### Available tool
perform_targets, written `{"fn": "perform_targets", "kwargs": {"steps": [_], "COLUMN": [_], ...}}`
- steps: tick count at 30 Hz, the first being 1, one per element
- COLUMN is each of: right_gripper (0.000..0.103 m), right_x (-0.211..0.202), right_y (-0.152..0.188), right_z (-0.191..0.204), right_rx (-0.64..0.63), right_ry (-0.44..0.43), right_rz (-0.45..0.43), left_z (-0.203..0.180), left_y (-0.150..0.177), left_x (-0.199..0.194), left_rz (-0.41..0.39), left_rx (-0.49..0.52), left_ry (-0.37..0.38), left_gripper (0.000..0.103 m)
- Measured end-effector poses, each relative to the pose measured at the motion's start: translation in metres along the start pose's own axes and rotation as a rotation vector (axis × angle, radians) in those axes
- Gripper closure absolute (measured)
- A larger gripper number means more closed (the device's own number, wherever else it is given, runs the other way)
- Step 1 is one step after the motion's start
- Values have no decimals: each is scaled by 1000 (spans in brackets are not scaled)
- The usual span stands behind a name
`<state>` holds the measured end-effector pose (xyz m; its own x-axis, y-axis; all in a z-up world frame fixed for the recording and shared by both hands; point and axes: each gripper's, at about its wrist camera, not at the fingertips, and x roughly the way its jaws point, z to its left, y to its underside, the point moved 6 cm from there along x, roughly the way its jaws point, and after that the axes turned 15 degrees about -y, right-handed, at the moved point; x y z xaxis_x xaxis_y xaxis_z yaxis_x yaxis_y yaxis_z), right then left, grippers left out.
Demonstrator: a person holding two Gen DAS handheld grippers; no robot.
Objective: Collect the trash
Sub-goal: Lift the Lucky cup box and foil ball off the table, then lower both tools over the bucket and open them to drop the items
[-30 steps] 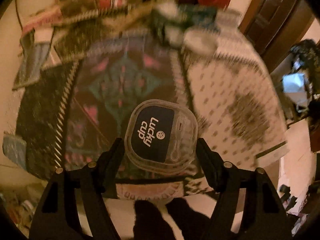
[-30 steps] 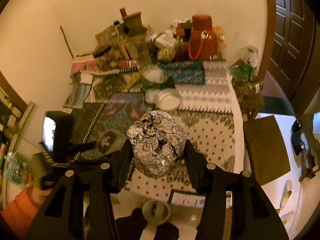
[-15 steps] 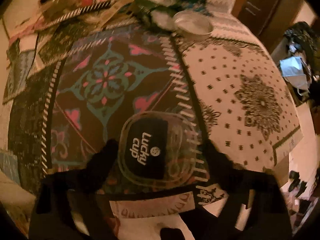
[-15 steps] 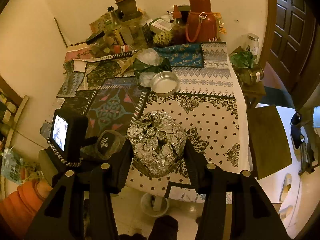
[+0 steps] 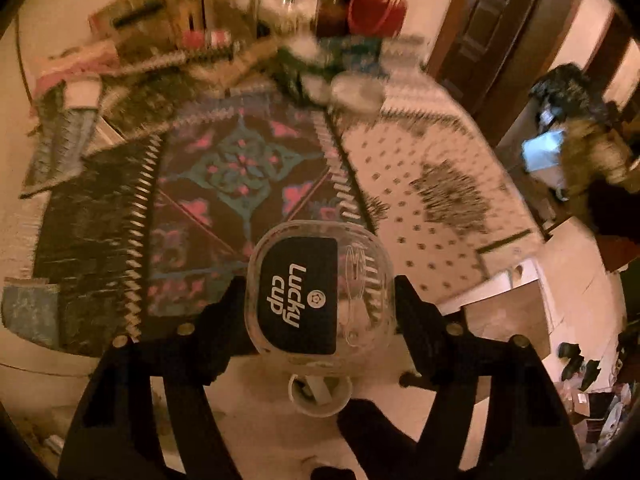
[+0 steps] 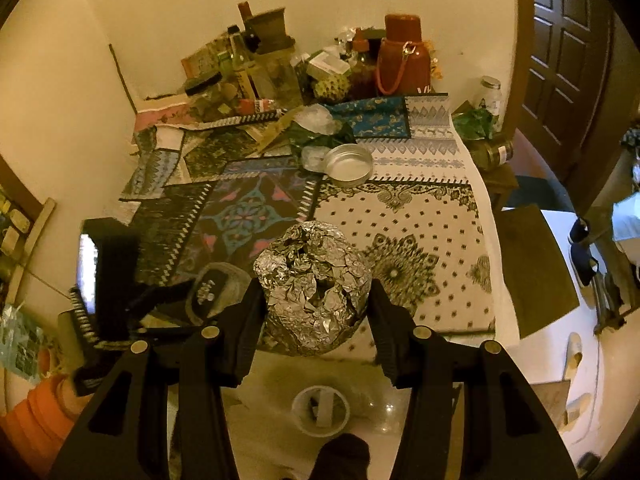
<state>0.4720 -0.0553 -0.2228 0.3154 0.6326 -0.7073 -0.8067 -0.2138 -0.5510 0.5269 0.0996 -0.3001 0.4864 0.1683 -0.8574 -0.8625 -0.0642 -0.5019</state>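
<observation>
Right wrist view: patterned tablecloth, cluttered far edge, dark door right.

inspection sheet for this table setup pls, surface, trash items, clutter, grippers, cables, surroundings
surface: table under patchwork patterned cloths
job's things: clear Lucky Cup lid; crumpled foil ball; small white bin on the floor below
clutter: red flask, bottles and jars at the wall end; round metal tin
grippers: left gripper grips the lid; right gripper grips the foil
cables: nothing seen
surroundings: dark wooden door, stool

Silver foil ball, perhaps red flask
</observation>
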Motion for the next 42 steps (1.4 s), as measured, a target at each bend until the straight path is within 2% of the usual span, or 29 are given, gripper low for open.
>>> {"fn": "perform_targets", "kwargs": {"steps": [5, 9, 14, 20, 25, 30, 31, 36, 42], "right_gripper": [56, 56, 56, 56, 56, 56, 56, 56, 56], "right_x": [-25, -48, -74, -86, -78, -57, -51, -22, 39], "right_y": [22, 43, 73, 106, 128, 156, 161, 189, 228], "right_z": [36, 67, 97, 113, 109, 92, 86, 58, 12], "right_rx": [-9, -19, -12, 15, 38, 61, 69, 86, 95], "right_ry": [19, 33, 44, 39, 18, -10, -18, -40, -35], "right_rz": [-56, -104, -142, -130, -85, -11, 3, 64, 157], "left_z": [11, 26, 41, 48, 47, 36, 31, 10, -5], "left_y": [16, 42, 75, 103, 126, 152, 159, 184, 222], "left_x": [-78, -139, -191, -213, -203, -166, -152, -96, -16], "left_rz": [-137, -235, -293, -295, -245, -130, -94, -17, 66], "left_rx": [16, 11, 0, -18, -53, -93, -100, -87, -108], "left_ry": [-6, -5, 15, 49, 71, 105, 108, 62, 35], "left_gripper": [32, 32, 32, 32, 32, 32, 32, 32, 32]}}
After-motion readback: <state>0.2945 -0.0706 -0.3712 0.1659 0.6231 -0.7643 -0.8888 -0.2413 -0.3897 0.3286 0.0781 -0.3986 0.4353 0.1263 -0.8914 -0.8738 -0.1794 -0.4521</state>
